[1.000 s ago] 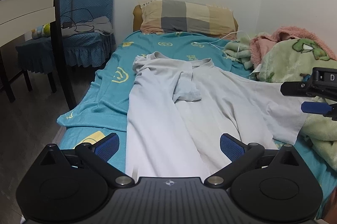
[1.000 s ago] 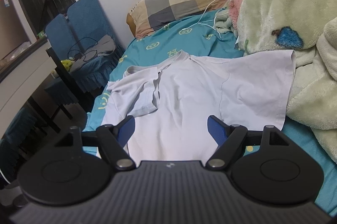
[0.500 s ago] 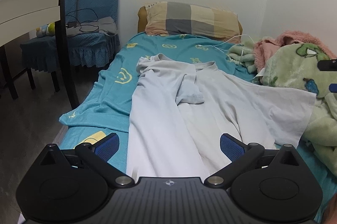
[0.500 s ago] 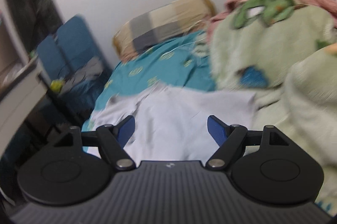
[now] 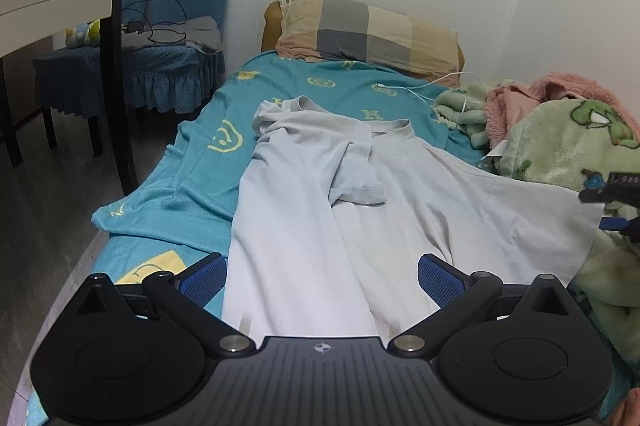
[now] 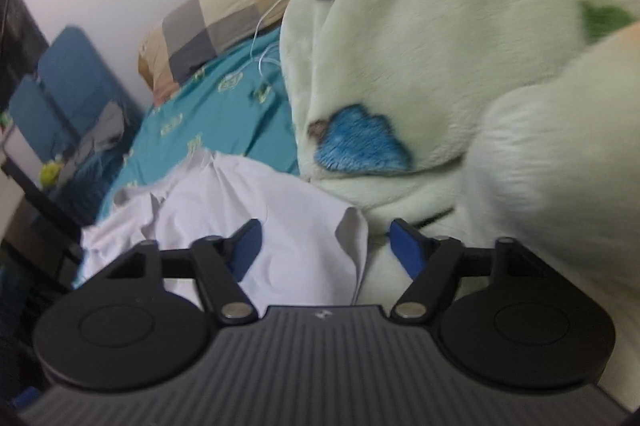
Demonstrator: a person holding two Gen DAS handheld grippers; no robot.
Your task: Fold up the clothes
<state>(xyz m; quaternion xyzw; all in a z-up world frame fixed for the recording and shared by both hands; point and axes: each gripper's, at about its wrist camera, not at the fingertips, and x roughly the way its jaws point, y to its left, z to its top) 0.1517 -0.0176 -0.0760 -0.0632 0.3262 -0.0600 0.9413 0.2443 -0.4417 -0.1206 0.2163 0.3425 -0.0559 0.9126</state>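
1. The shirt (image 5: pixel 320 210) lies spread on the bed (image 5: pixel 200 166), filling the middle of the left wrist view. One sleeve is already folded in across the chest; the other side lies flat toward the right of the frame, against the green blanket (image 5: pixel 560 154).

2. Step in hand, as I judge it: taking hold of the unfolded side to bring it over. The right tongs (image 6: pixel 324 246) sit at the bottom centre of their own view with the shirt's edge standing up between the pads. Their jaws have just been closing, but a gap shows on both sides of the cloth, so no pinch yet.

3. The left tongs (image 5: pixel 322 278) are spread wide at the bottom of their view, over the shirt's lower part, holding nothing.

4. The next move calls for the right jaws to finish closing on that edge alone, without catching the blanket just beside it, then a lift and carry toward the folded sleeve.

5. Hard to make out: the right wrist view is blurred, so the cloth between the pads is probably the sleeve hem, though it could be the side seam. The blanket fills the upper right and hides the bed behind it. In the left view the right tongs are cut off at the right edge, and the shirt's bottom hem is hidden behind the tool body.
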